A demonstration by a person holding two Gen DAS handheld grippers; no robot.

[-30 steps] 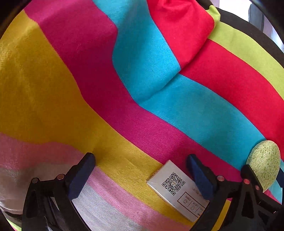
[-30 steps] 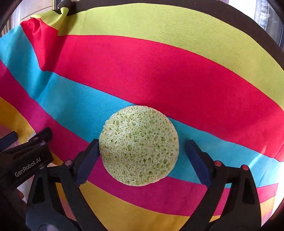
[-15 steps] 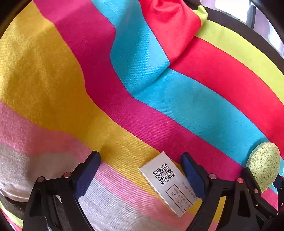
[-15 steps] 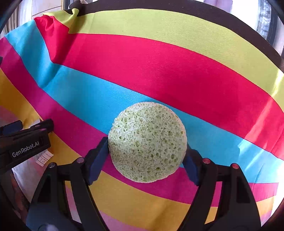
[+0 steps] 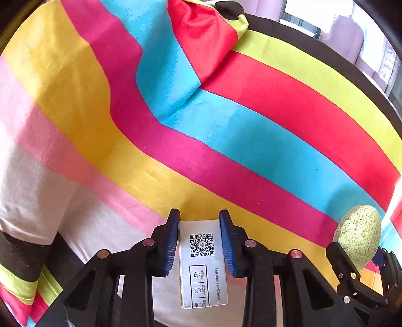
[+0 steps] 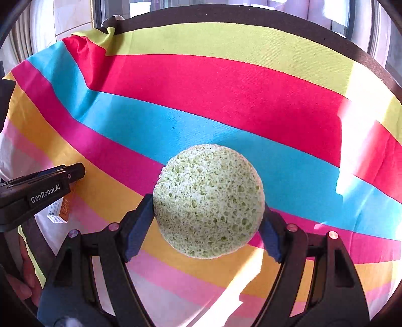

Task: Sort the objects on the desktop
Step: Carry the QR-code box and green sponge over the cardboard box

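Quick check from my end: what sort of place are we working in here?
Probably a room in a home or office: a table with a dark rim draped in a striped cloth, windows just behind it, and small household items, a green sponge and a small box.

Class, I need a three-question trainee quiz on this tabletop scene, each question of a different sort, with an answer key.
1. True or false: the left tool is gripping the white QR-code box.
2. What does the right tool grip? A) a cup B) the round green sponge C) nothing
3. Fill in: both items are held above a striped ____.

Key: 1 true; 2 B; 3 tablecloth.
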